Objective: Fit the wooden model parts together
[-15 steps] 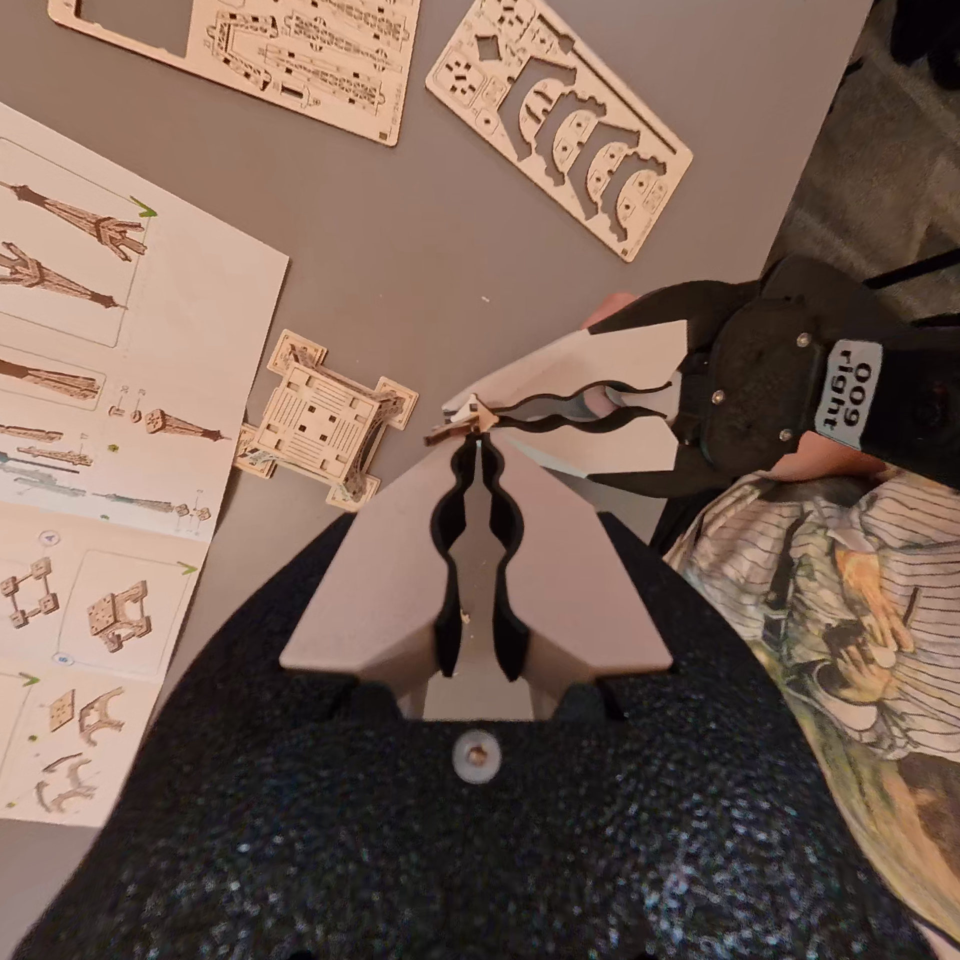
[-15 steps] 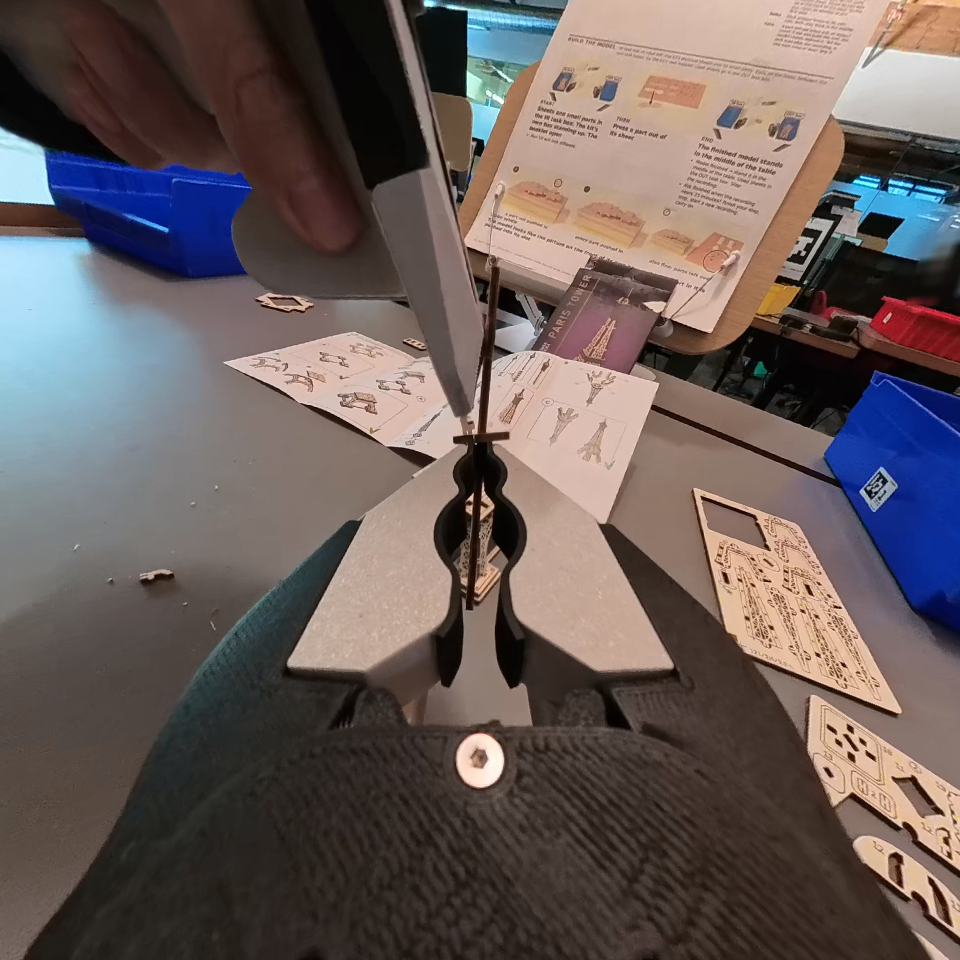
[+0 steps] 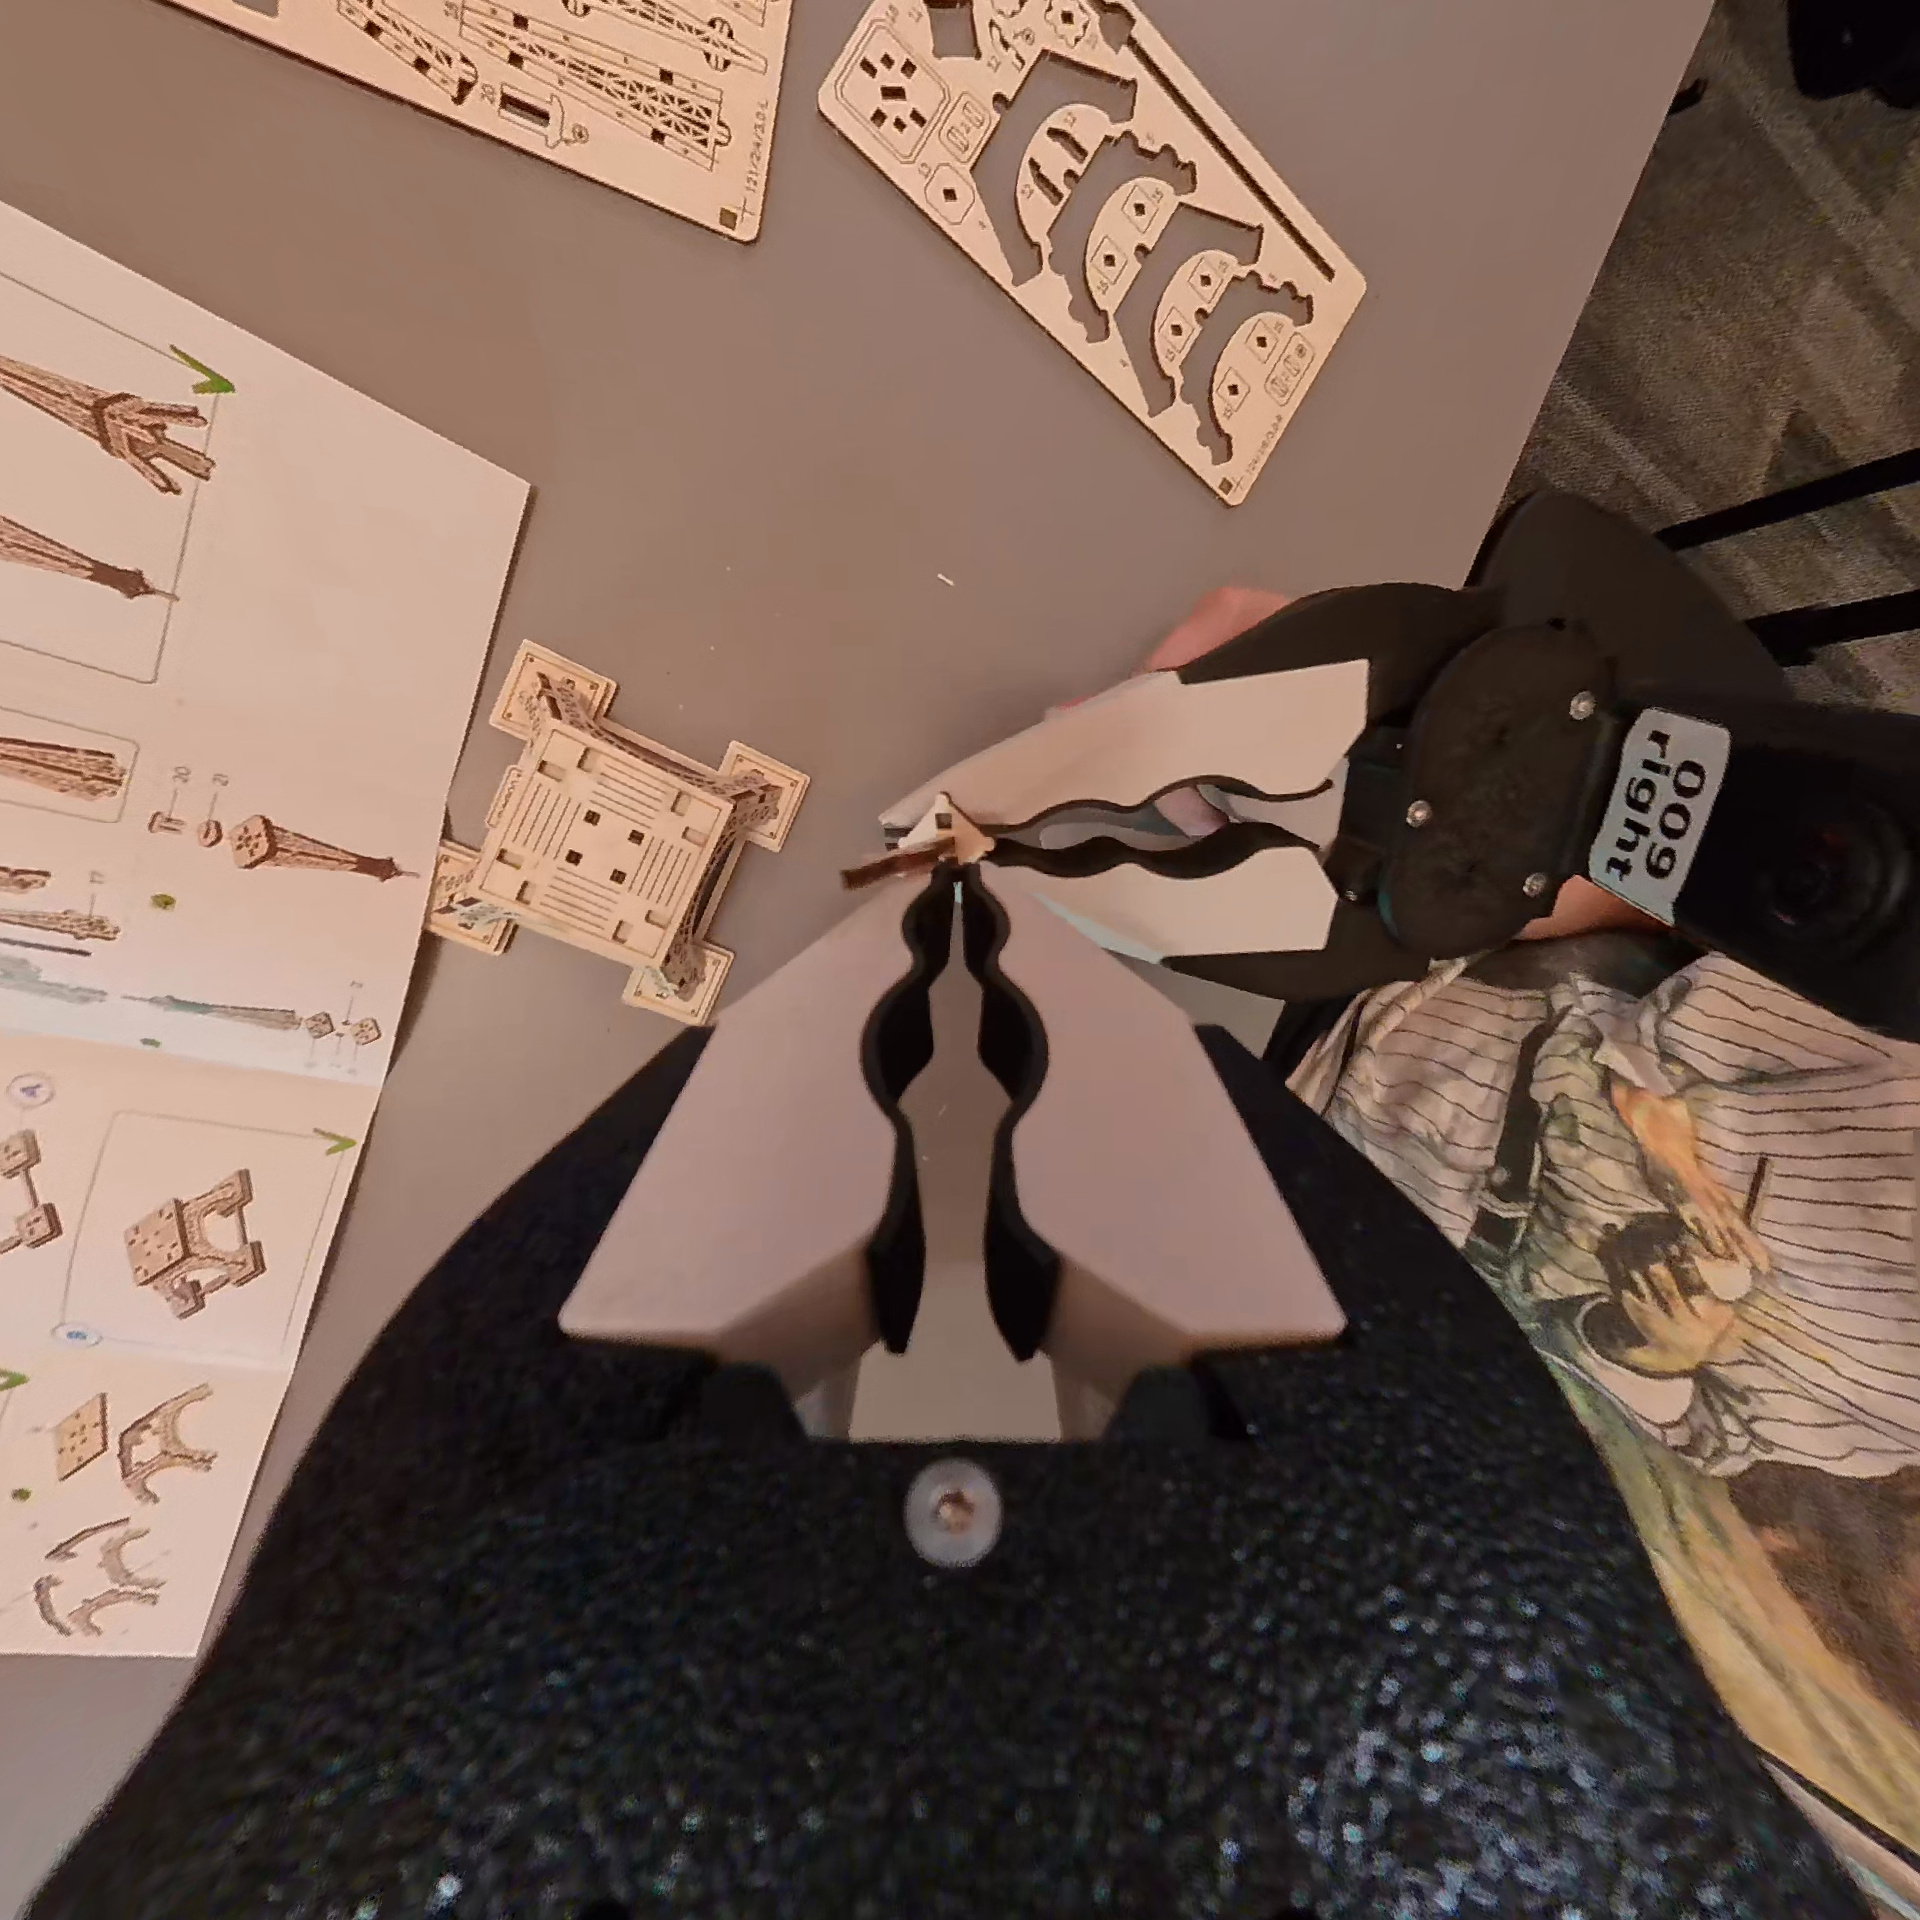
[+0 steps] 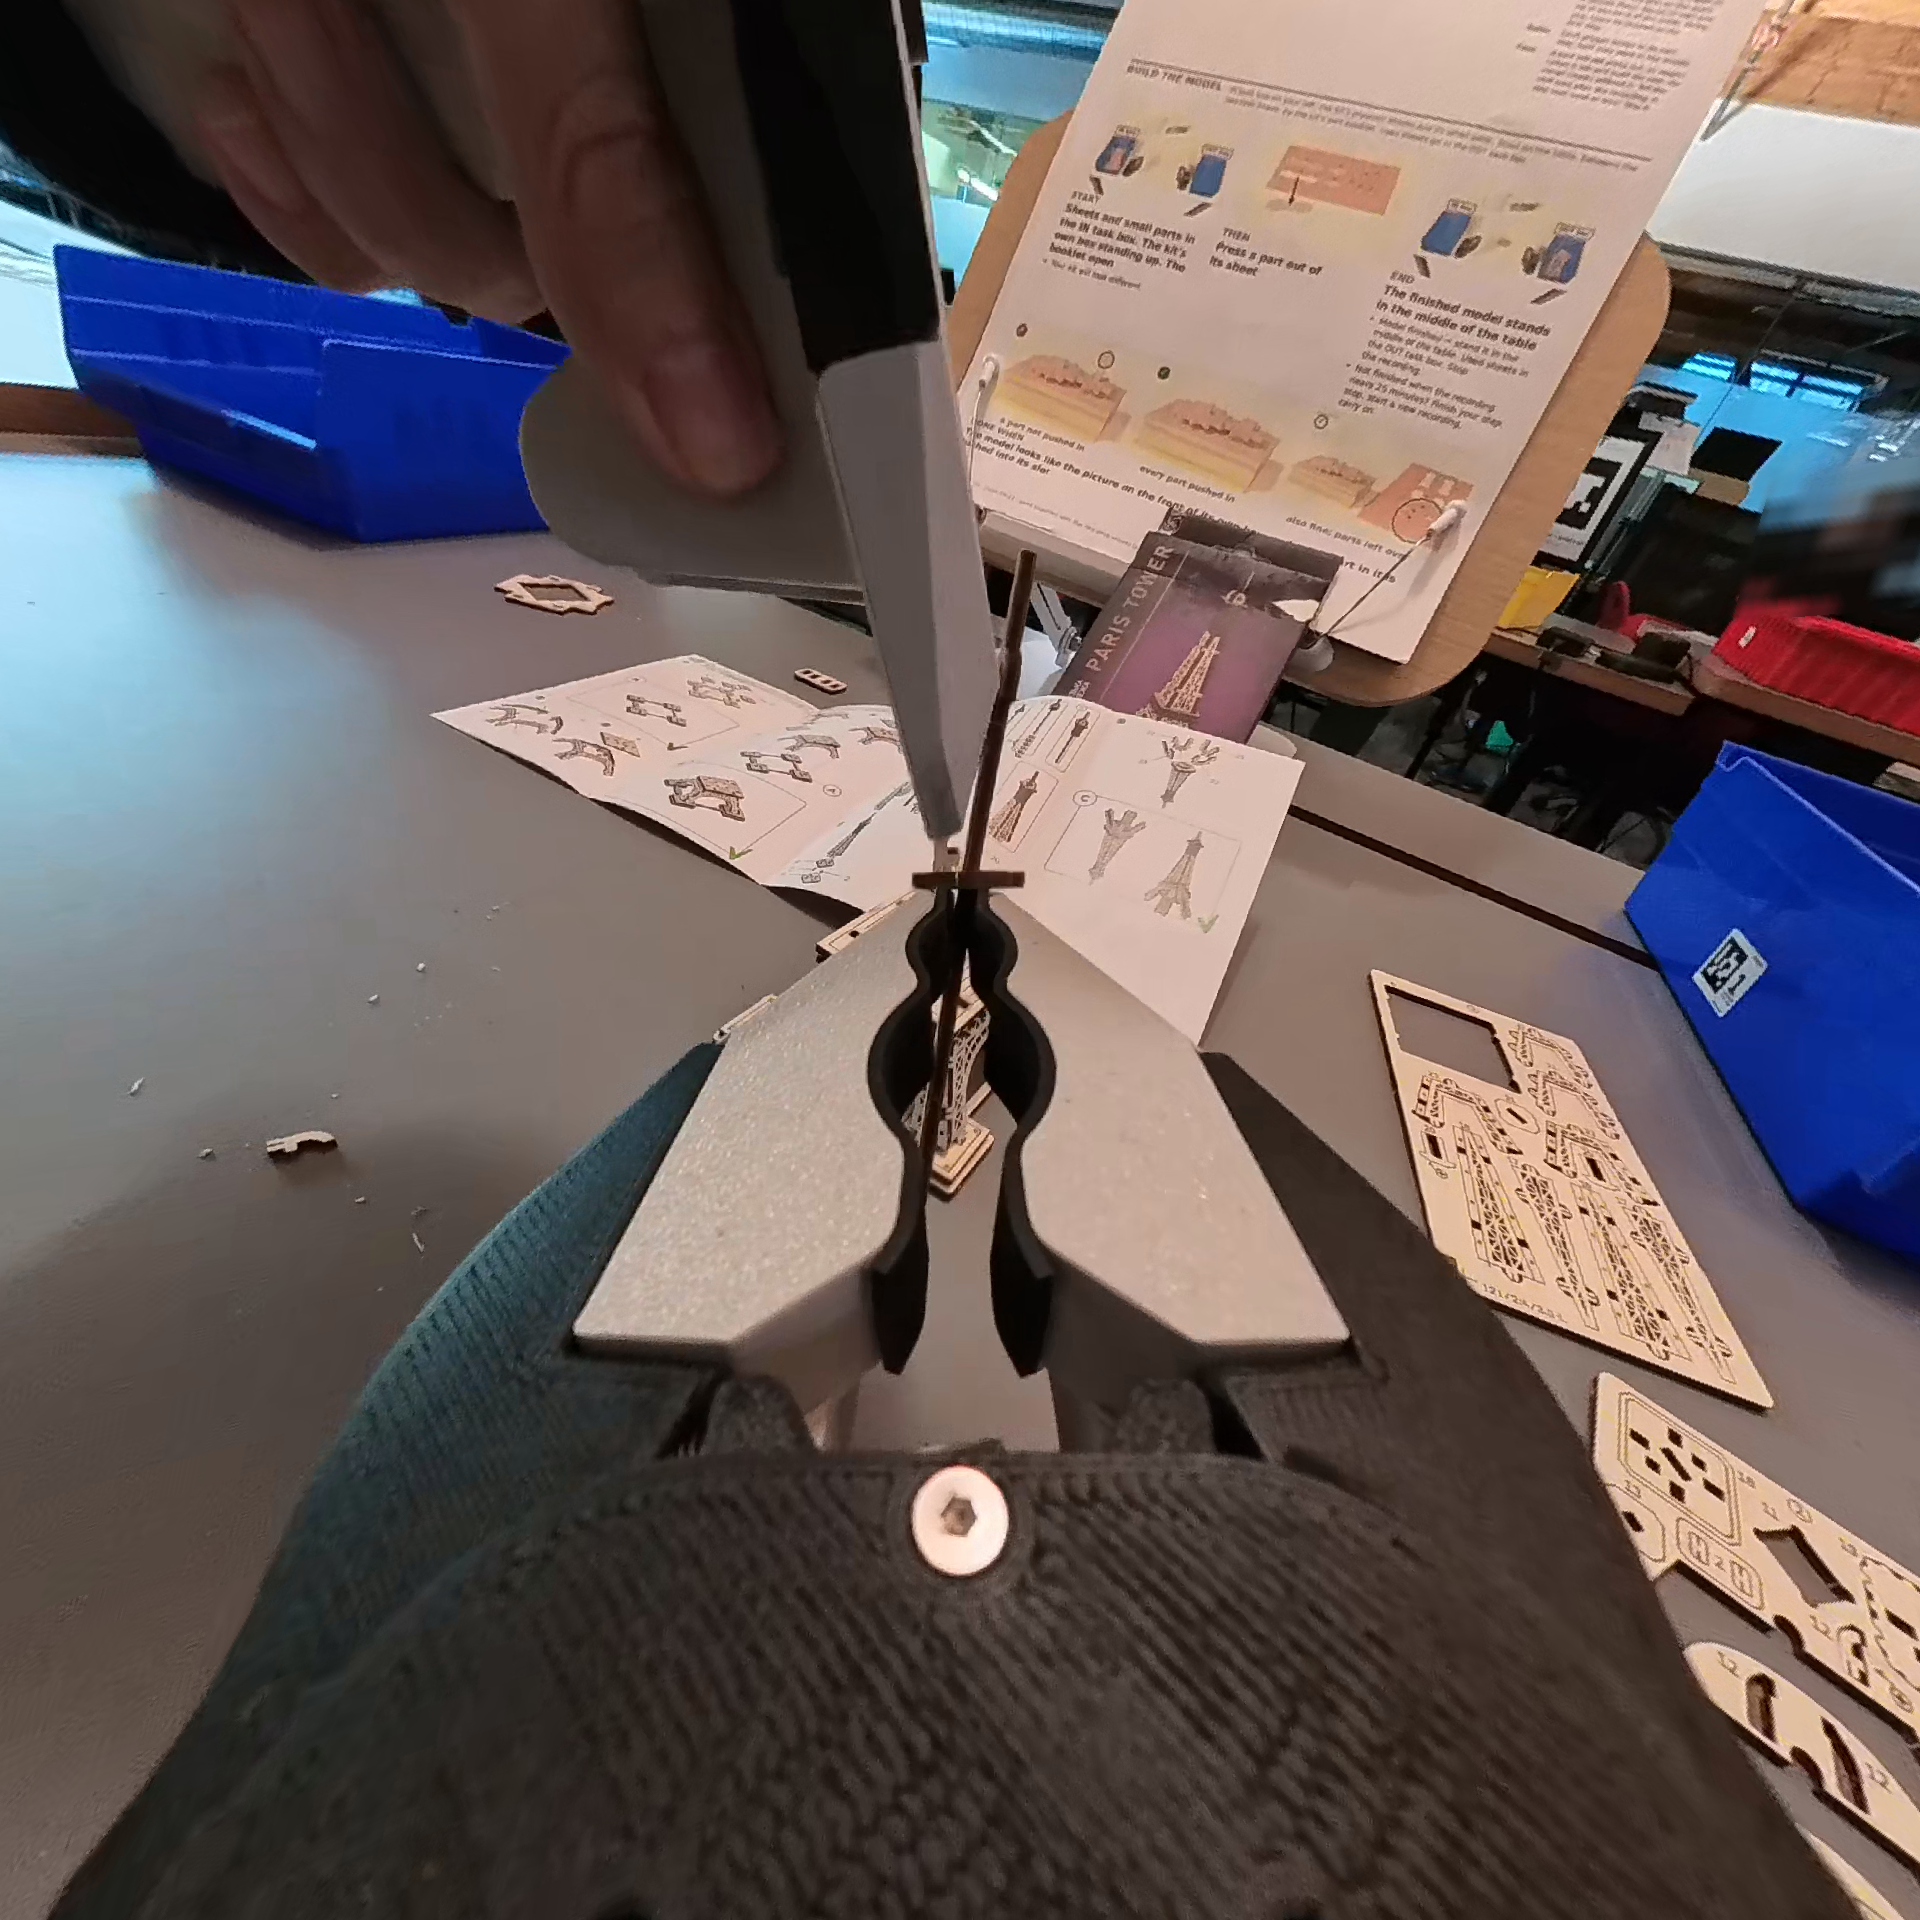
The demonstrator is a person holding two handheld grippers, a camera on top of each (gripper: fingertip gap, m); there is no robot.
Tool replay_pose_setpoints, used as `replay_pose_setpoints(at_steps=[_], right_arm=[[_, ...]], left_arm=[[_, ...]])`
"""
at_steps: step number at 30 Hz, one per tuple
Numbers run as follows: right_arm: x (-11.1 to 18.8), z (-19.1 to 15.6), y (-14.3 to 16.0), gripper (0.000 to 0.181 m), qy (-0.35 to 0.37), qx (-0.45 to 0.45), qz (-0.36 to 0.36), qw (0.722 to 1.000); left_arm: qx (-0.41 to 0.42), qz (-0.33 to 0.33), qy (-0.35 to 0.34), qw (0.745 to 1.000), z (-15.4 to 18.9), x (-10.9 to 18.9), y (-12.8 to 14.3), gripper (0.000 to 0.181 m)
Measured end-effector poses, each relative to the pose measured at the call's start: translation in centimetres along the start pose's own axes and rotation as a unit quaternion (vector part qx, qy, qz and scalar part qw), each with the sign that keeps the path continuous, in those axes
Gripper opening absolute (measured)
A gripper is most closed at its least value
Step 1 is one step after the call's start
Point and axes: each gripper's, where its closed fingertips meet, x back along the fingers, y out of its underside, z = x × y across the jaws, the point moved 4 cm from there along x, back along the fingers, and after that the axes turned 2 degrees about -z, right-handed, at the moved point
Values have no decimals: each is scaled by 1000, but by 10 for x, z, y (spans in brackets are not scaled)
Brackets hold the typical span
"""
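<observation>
Both pairs of jaws are closed: the right gripper [image 4: 961, 914] is clamped edge-on on a thin dark wooden strip [image 4: 1003, 686] that rises past its tips, while the left gripper [image 3: 956, 883] pinches a small pale wooden piece [image 3: 951, 840] against that strip. A short crosspiece [image 4: 968, 879] sits at the joint. This looks like the slotting step, held in the air above the grey table [image 3: 727, 520]. Next the small piece needs a straight, gentle push along the strip, which may snap if twisted. Below lies the finished base [image 3: 613, 842]
</observation>
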Motion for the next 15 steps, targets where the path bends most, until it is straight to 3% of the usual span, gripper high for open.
replay_pose_setpoints(at_steps=[15], right_arm=[[-3,-1,2,0,0,5,-7,1000]], left_arm=[[-11,36,-18,999,-1,0,6,0]])
